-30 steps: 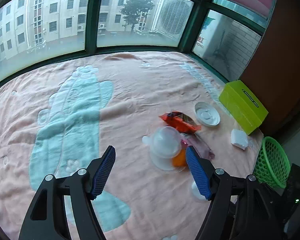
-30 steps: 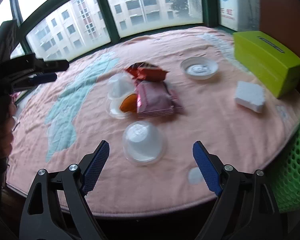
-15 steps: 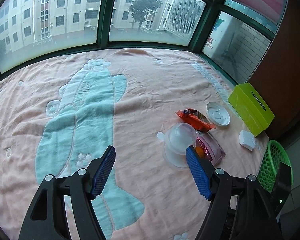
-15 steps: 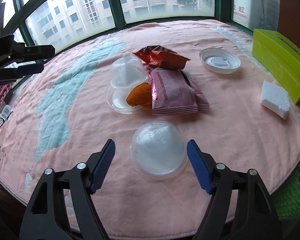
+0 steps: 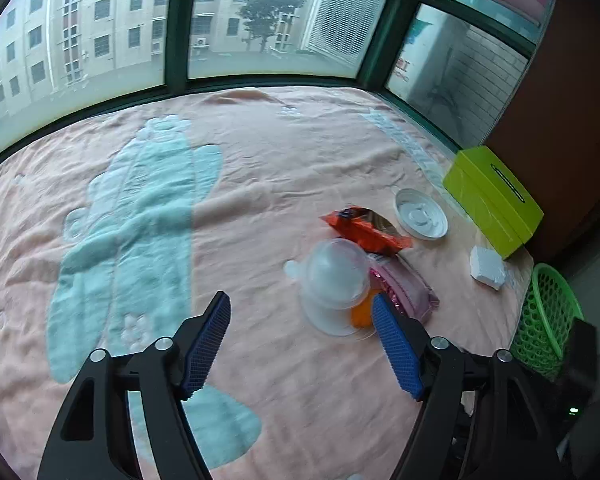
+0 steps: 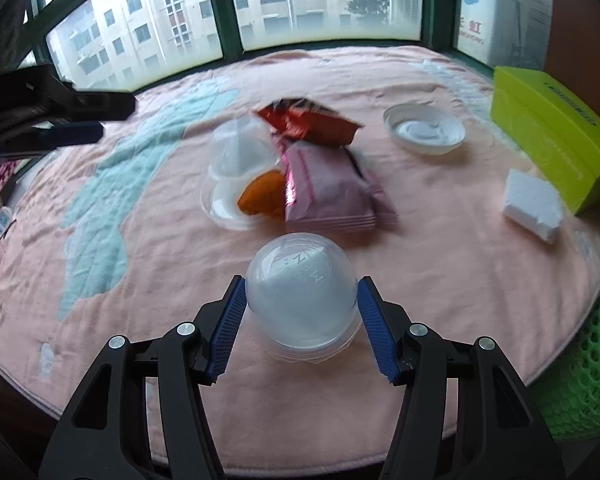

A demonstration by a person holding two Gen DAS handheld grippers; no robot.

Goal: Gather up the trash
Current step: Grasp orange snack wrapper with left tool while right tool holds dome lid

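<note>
My right gripper has closed around an upturned clear plastic cup near the front edge of the pink blanket; both blue pads touch its sides. Behind it lie a second clear cup on a clear lid with an orange scrap, a pink wrapper and a red wrapper. My left gripper is open and empty, hovering above the blanket to the left of the same pile: clear cup, red wrapper, pink wrapper.
A green mesh basket hangs at the blanket's right edge, also seen in the right wrist view. A white round lid, a white foam block and a lime-green box sit at the right. Windows ring the far side.
My right gripper moved forward and closed its fingers onto the near clear cup. My left gripper shifted slightly, staying open above the blanket.
</note>
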